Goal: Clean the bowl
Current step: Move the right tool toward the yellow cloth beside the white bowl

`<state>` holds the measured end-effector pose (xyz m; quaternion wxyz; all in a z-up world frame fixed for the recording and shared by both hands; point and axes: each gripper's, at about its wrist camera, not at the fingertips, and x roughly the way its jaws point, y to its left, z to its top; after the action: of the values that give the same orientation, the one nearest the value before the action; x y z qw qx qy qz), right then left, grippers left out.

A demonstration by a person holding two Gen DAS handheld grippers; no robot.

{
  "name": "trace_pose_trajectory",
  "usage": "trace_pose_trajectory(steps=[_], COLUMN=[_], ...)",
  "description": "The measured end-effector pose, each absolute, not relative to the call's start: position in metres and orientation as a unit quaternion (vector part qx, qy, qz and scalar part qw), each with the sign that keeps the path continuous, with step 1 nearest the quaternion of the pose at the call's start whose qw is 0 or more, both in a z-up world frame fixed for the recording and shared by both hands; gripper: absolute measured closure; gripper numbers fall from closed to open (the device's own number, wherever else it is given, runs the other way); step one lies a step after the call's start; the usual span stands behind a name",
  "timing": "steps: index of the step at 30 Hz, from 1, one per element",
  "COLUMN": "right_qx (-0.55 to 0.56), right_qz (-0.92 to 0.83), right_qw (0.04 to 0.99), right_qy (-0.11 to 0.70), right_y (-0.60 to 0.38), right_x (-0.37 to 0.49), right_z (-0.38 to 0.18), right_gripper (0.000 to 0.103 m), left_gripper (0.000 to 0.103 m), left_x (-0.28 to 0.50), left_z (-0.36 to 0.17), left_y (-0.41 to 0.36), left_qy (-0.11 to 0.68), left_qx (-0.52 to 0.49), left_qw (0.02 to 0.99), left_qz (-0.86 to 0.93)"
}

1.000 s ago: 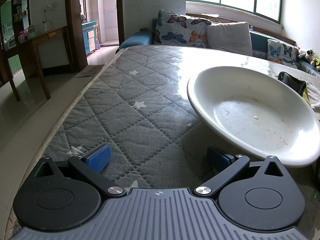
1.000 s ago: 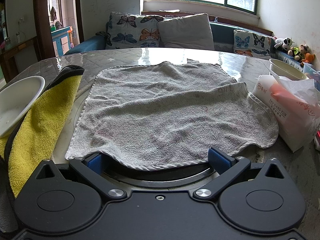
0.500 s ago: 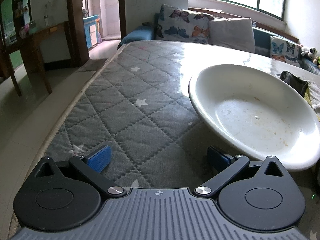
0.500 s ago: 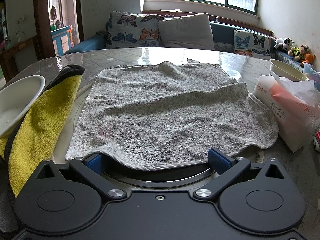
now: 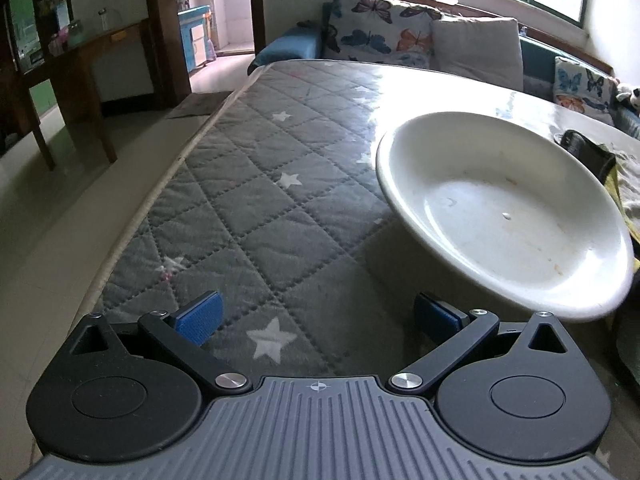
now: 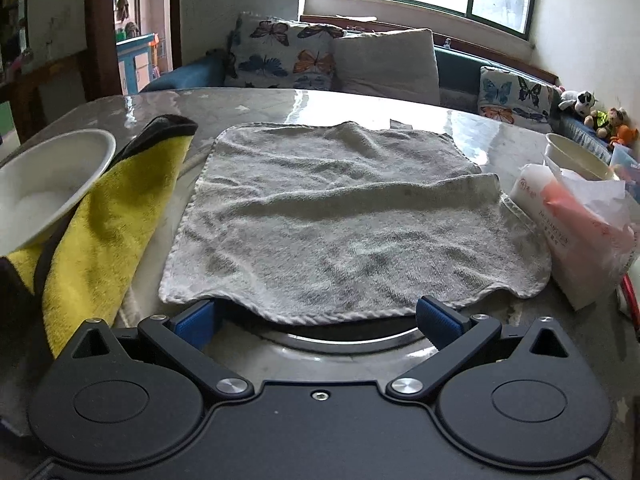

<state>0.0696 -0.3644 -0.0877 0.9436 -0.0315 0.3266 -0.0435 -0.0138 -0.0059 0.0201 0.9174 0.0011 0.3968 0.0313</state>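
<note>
A wide white bowl [image 5: 504, 212] with small food specks inside sits on the quilted grey table cover [image 5: 256, 216], ahead and to the right of my left gripper [image 5: 318, 318]. That gripper is open with nothing between its blue pads; its right pad lies just under the bowl's near rim. In the right wrist view the same bowl [image 6: 44, 188] shows at the far left. My right gripper [image 6: 318, 316] is open at the near hem of a flat grey towel [image 6: 348, 224], its blue pads at the cloth's edge.
A yellow cloth with a dark border [image 6: 104, 224] lies between bowl and towel. A tissue pack [image 6: 576, 232] and a second bowl [image 6: 576, 156] stand at the right. A round metal rim [image 6: 340, 340] shows under the towel. The table's left edge [image 5: 160, 188] drops to the floor.
The left wrist view has tilted and shifted slightly, so the bowl sits a little further right and lower. The right gripper has tilted slightly, the towel now lower in its view. Both stay open.
</note>
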Motion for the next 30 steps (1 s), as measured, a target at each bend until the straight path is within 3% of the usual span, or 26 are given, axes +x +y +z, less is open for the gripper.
trace_pose_trajectory(steps=[30], right_qx=[-0.052], right_qz=[0.041], right_qw=[0.94], right_qy=[0.334], right_y=[-0.321], right_x=[0.019], right_z=[-0.063], right_gripper=[0.0], left_gripper=[0.0], left_x=[-0.039], left_z=[0.062], left_y=[-0.02], left_qy=[0.421], left_qx=[-0.001], left_qw=[0.907], left_qz=[0.019])
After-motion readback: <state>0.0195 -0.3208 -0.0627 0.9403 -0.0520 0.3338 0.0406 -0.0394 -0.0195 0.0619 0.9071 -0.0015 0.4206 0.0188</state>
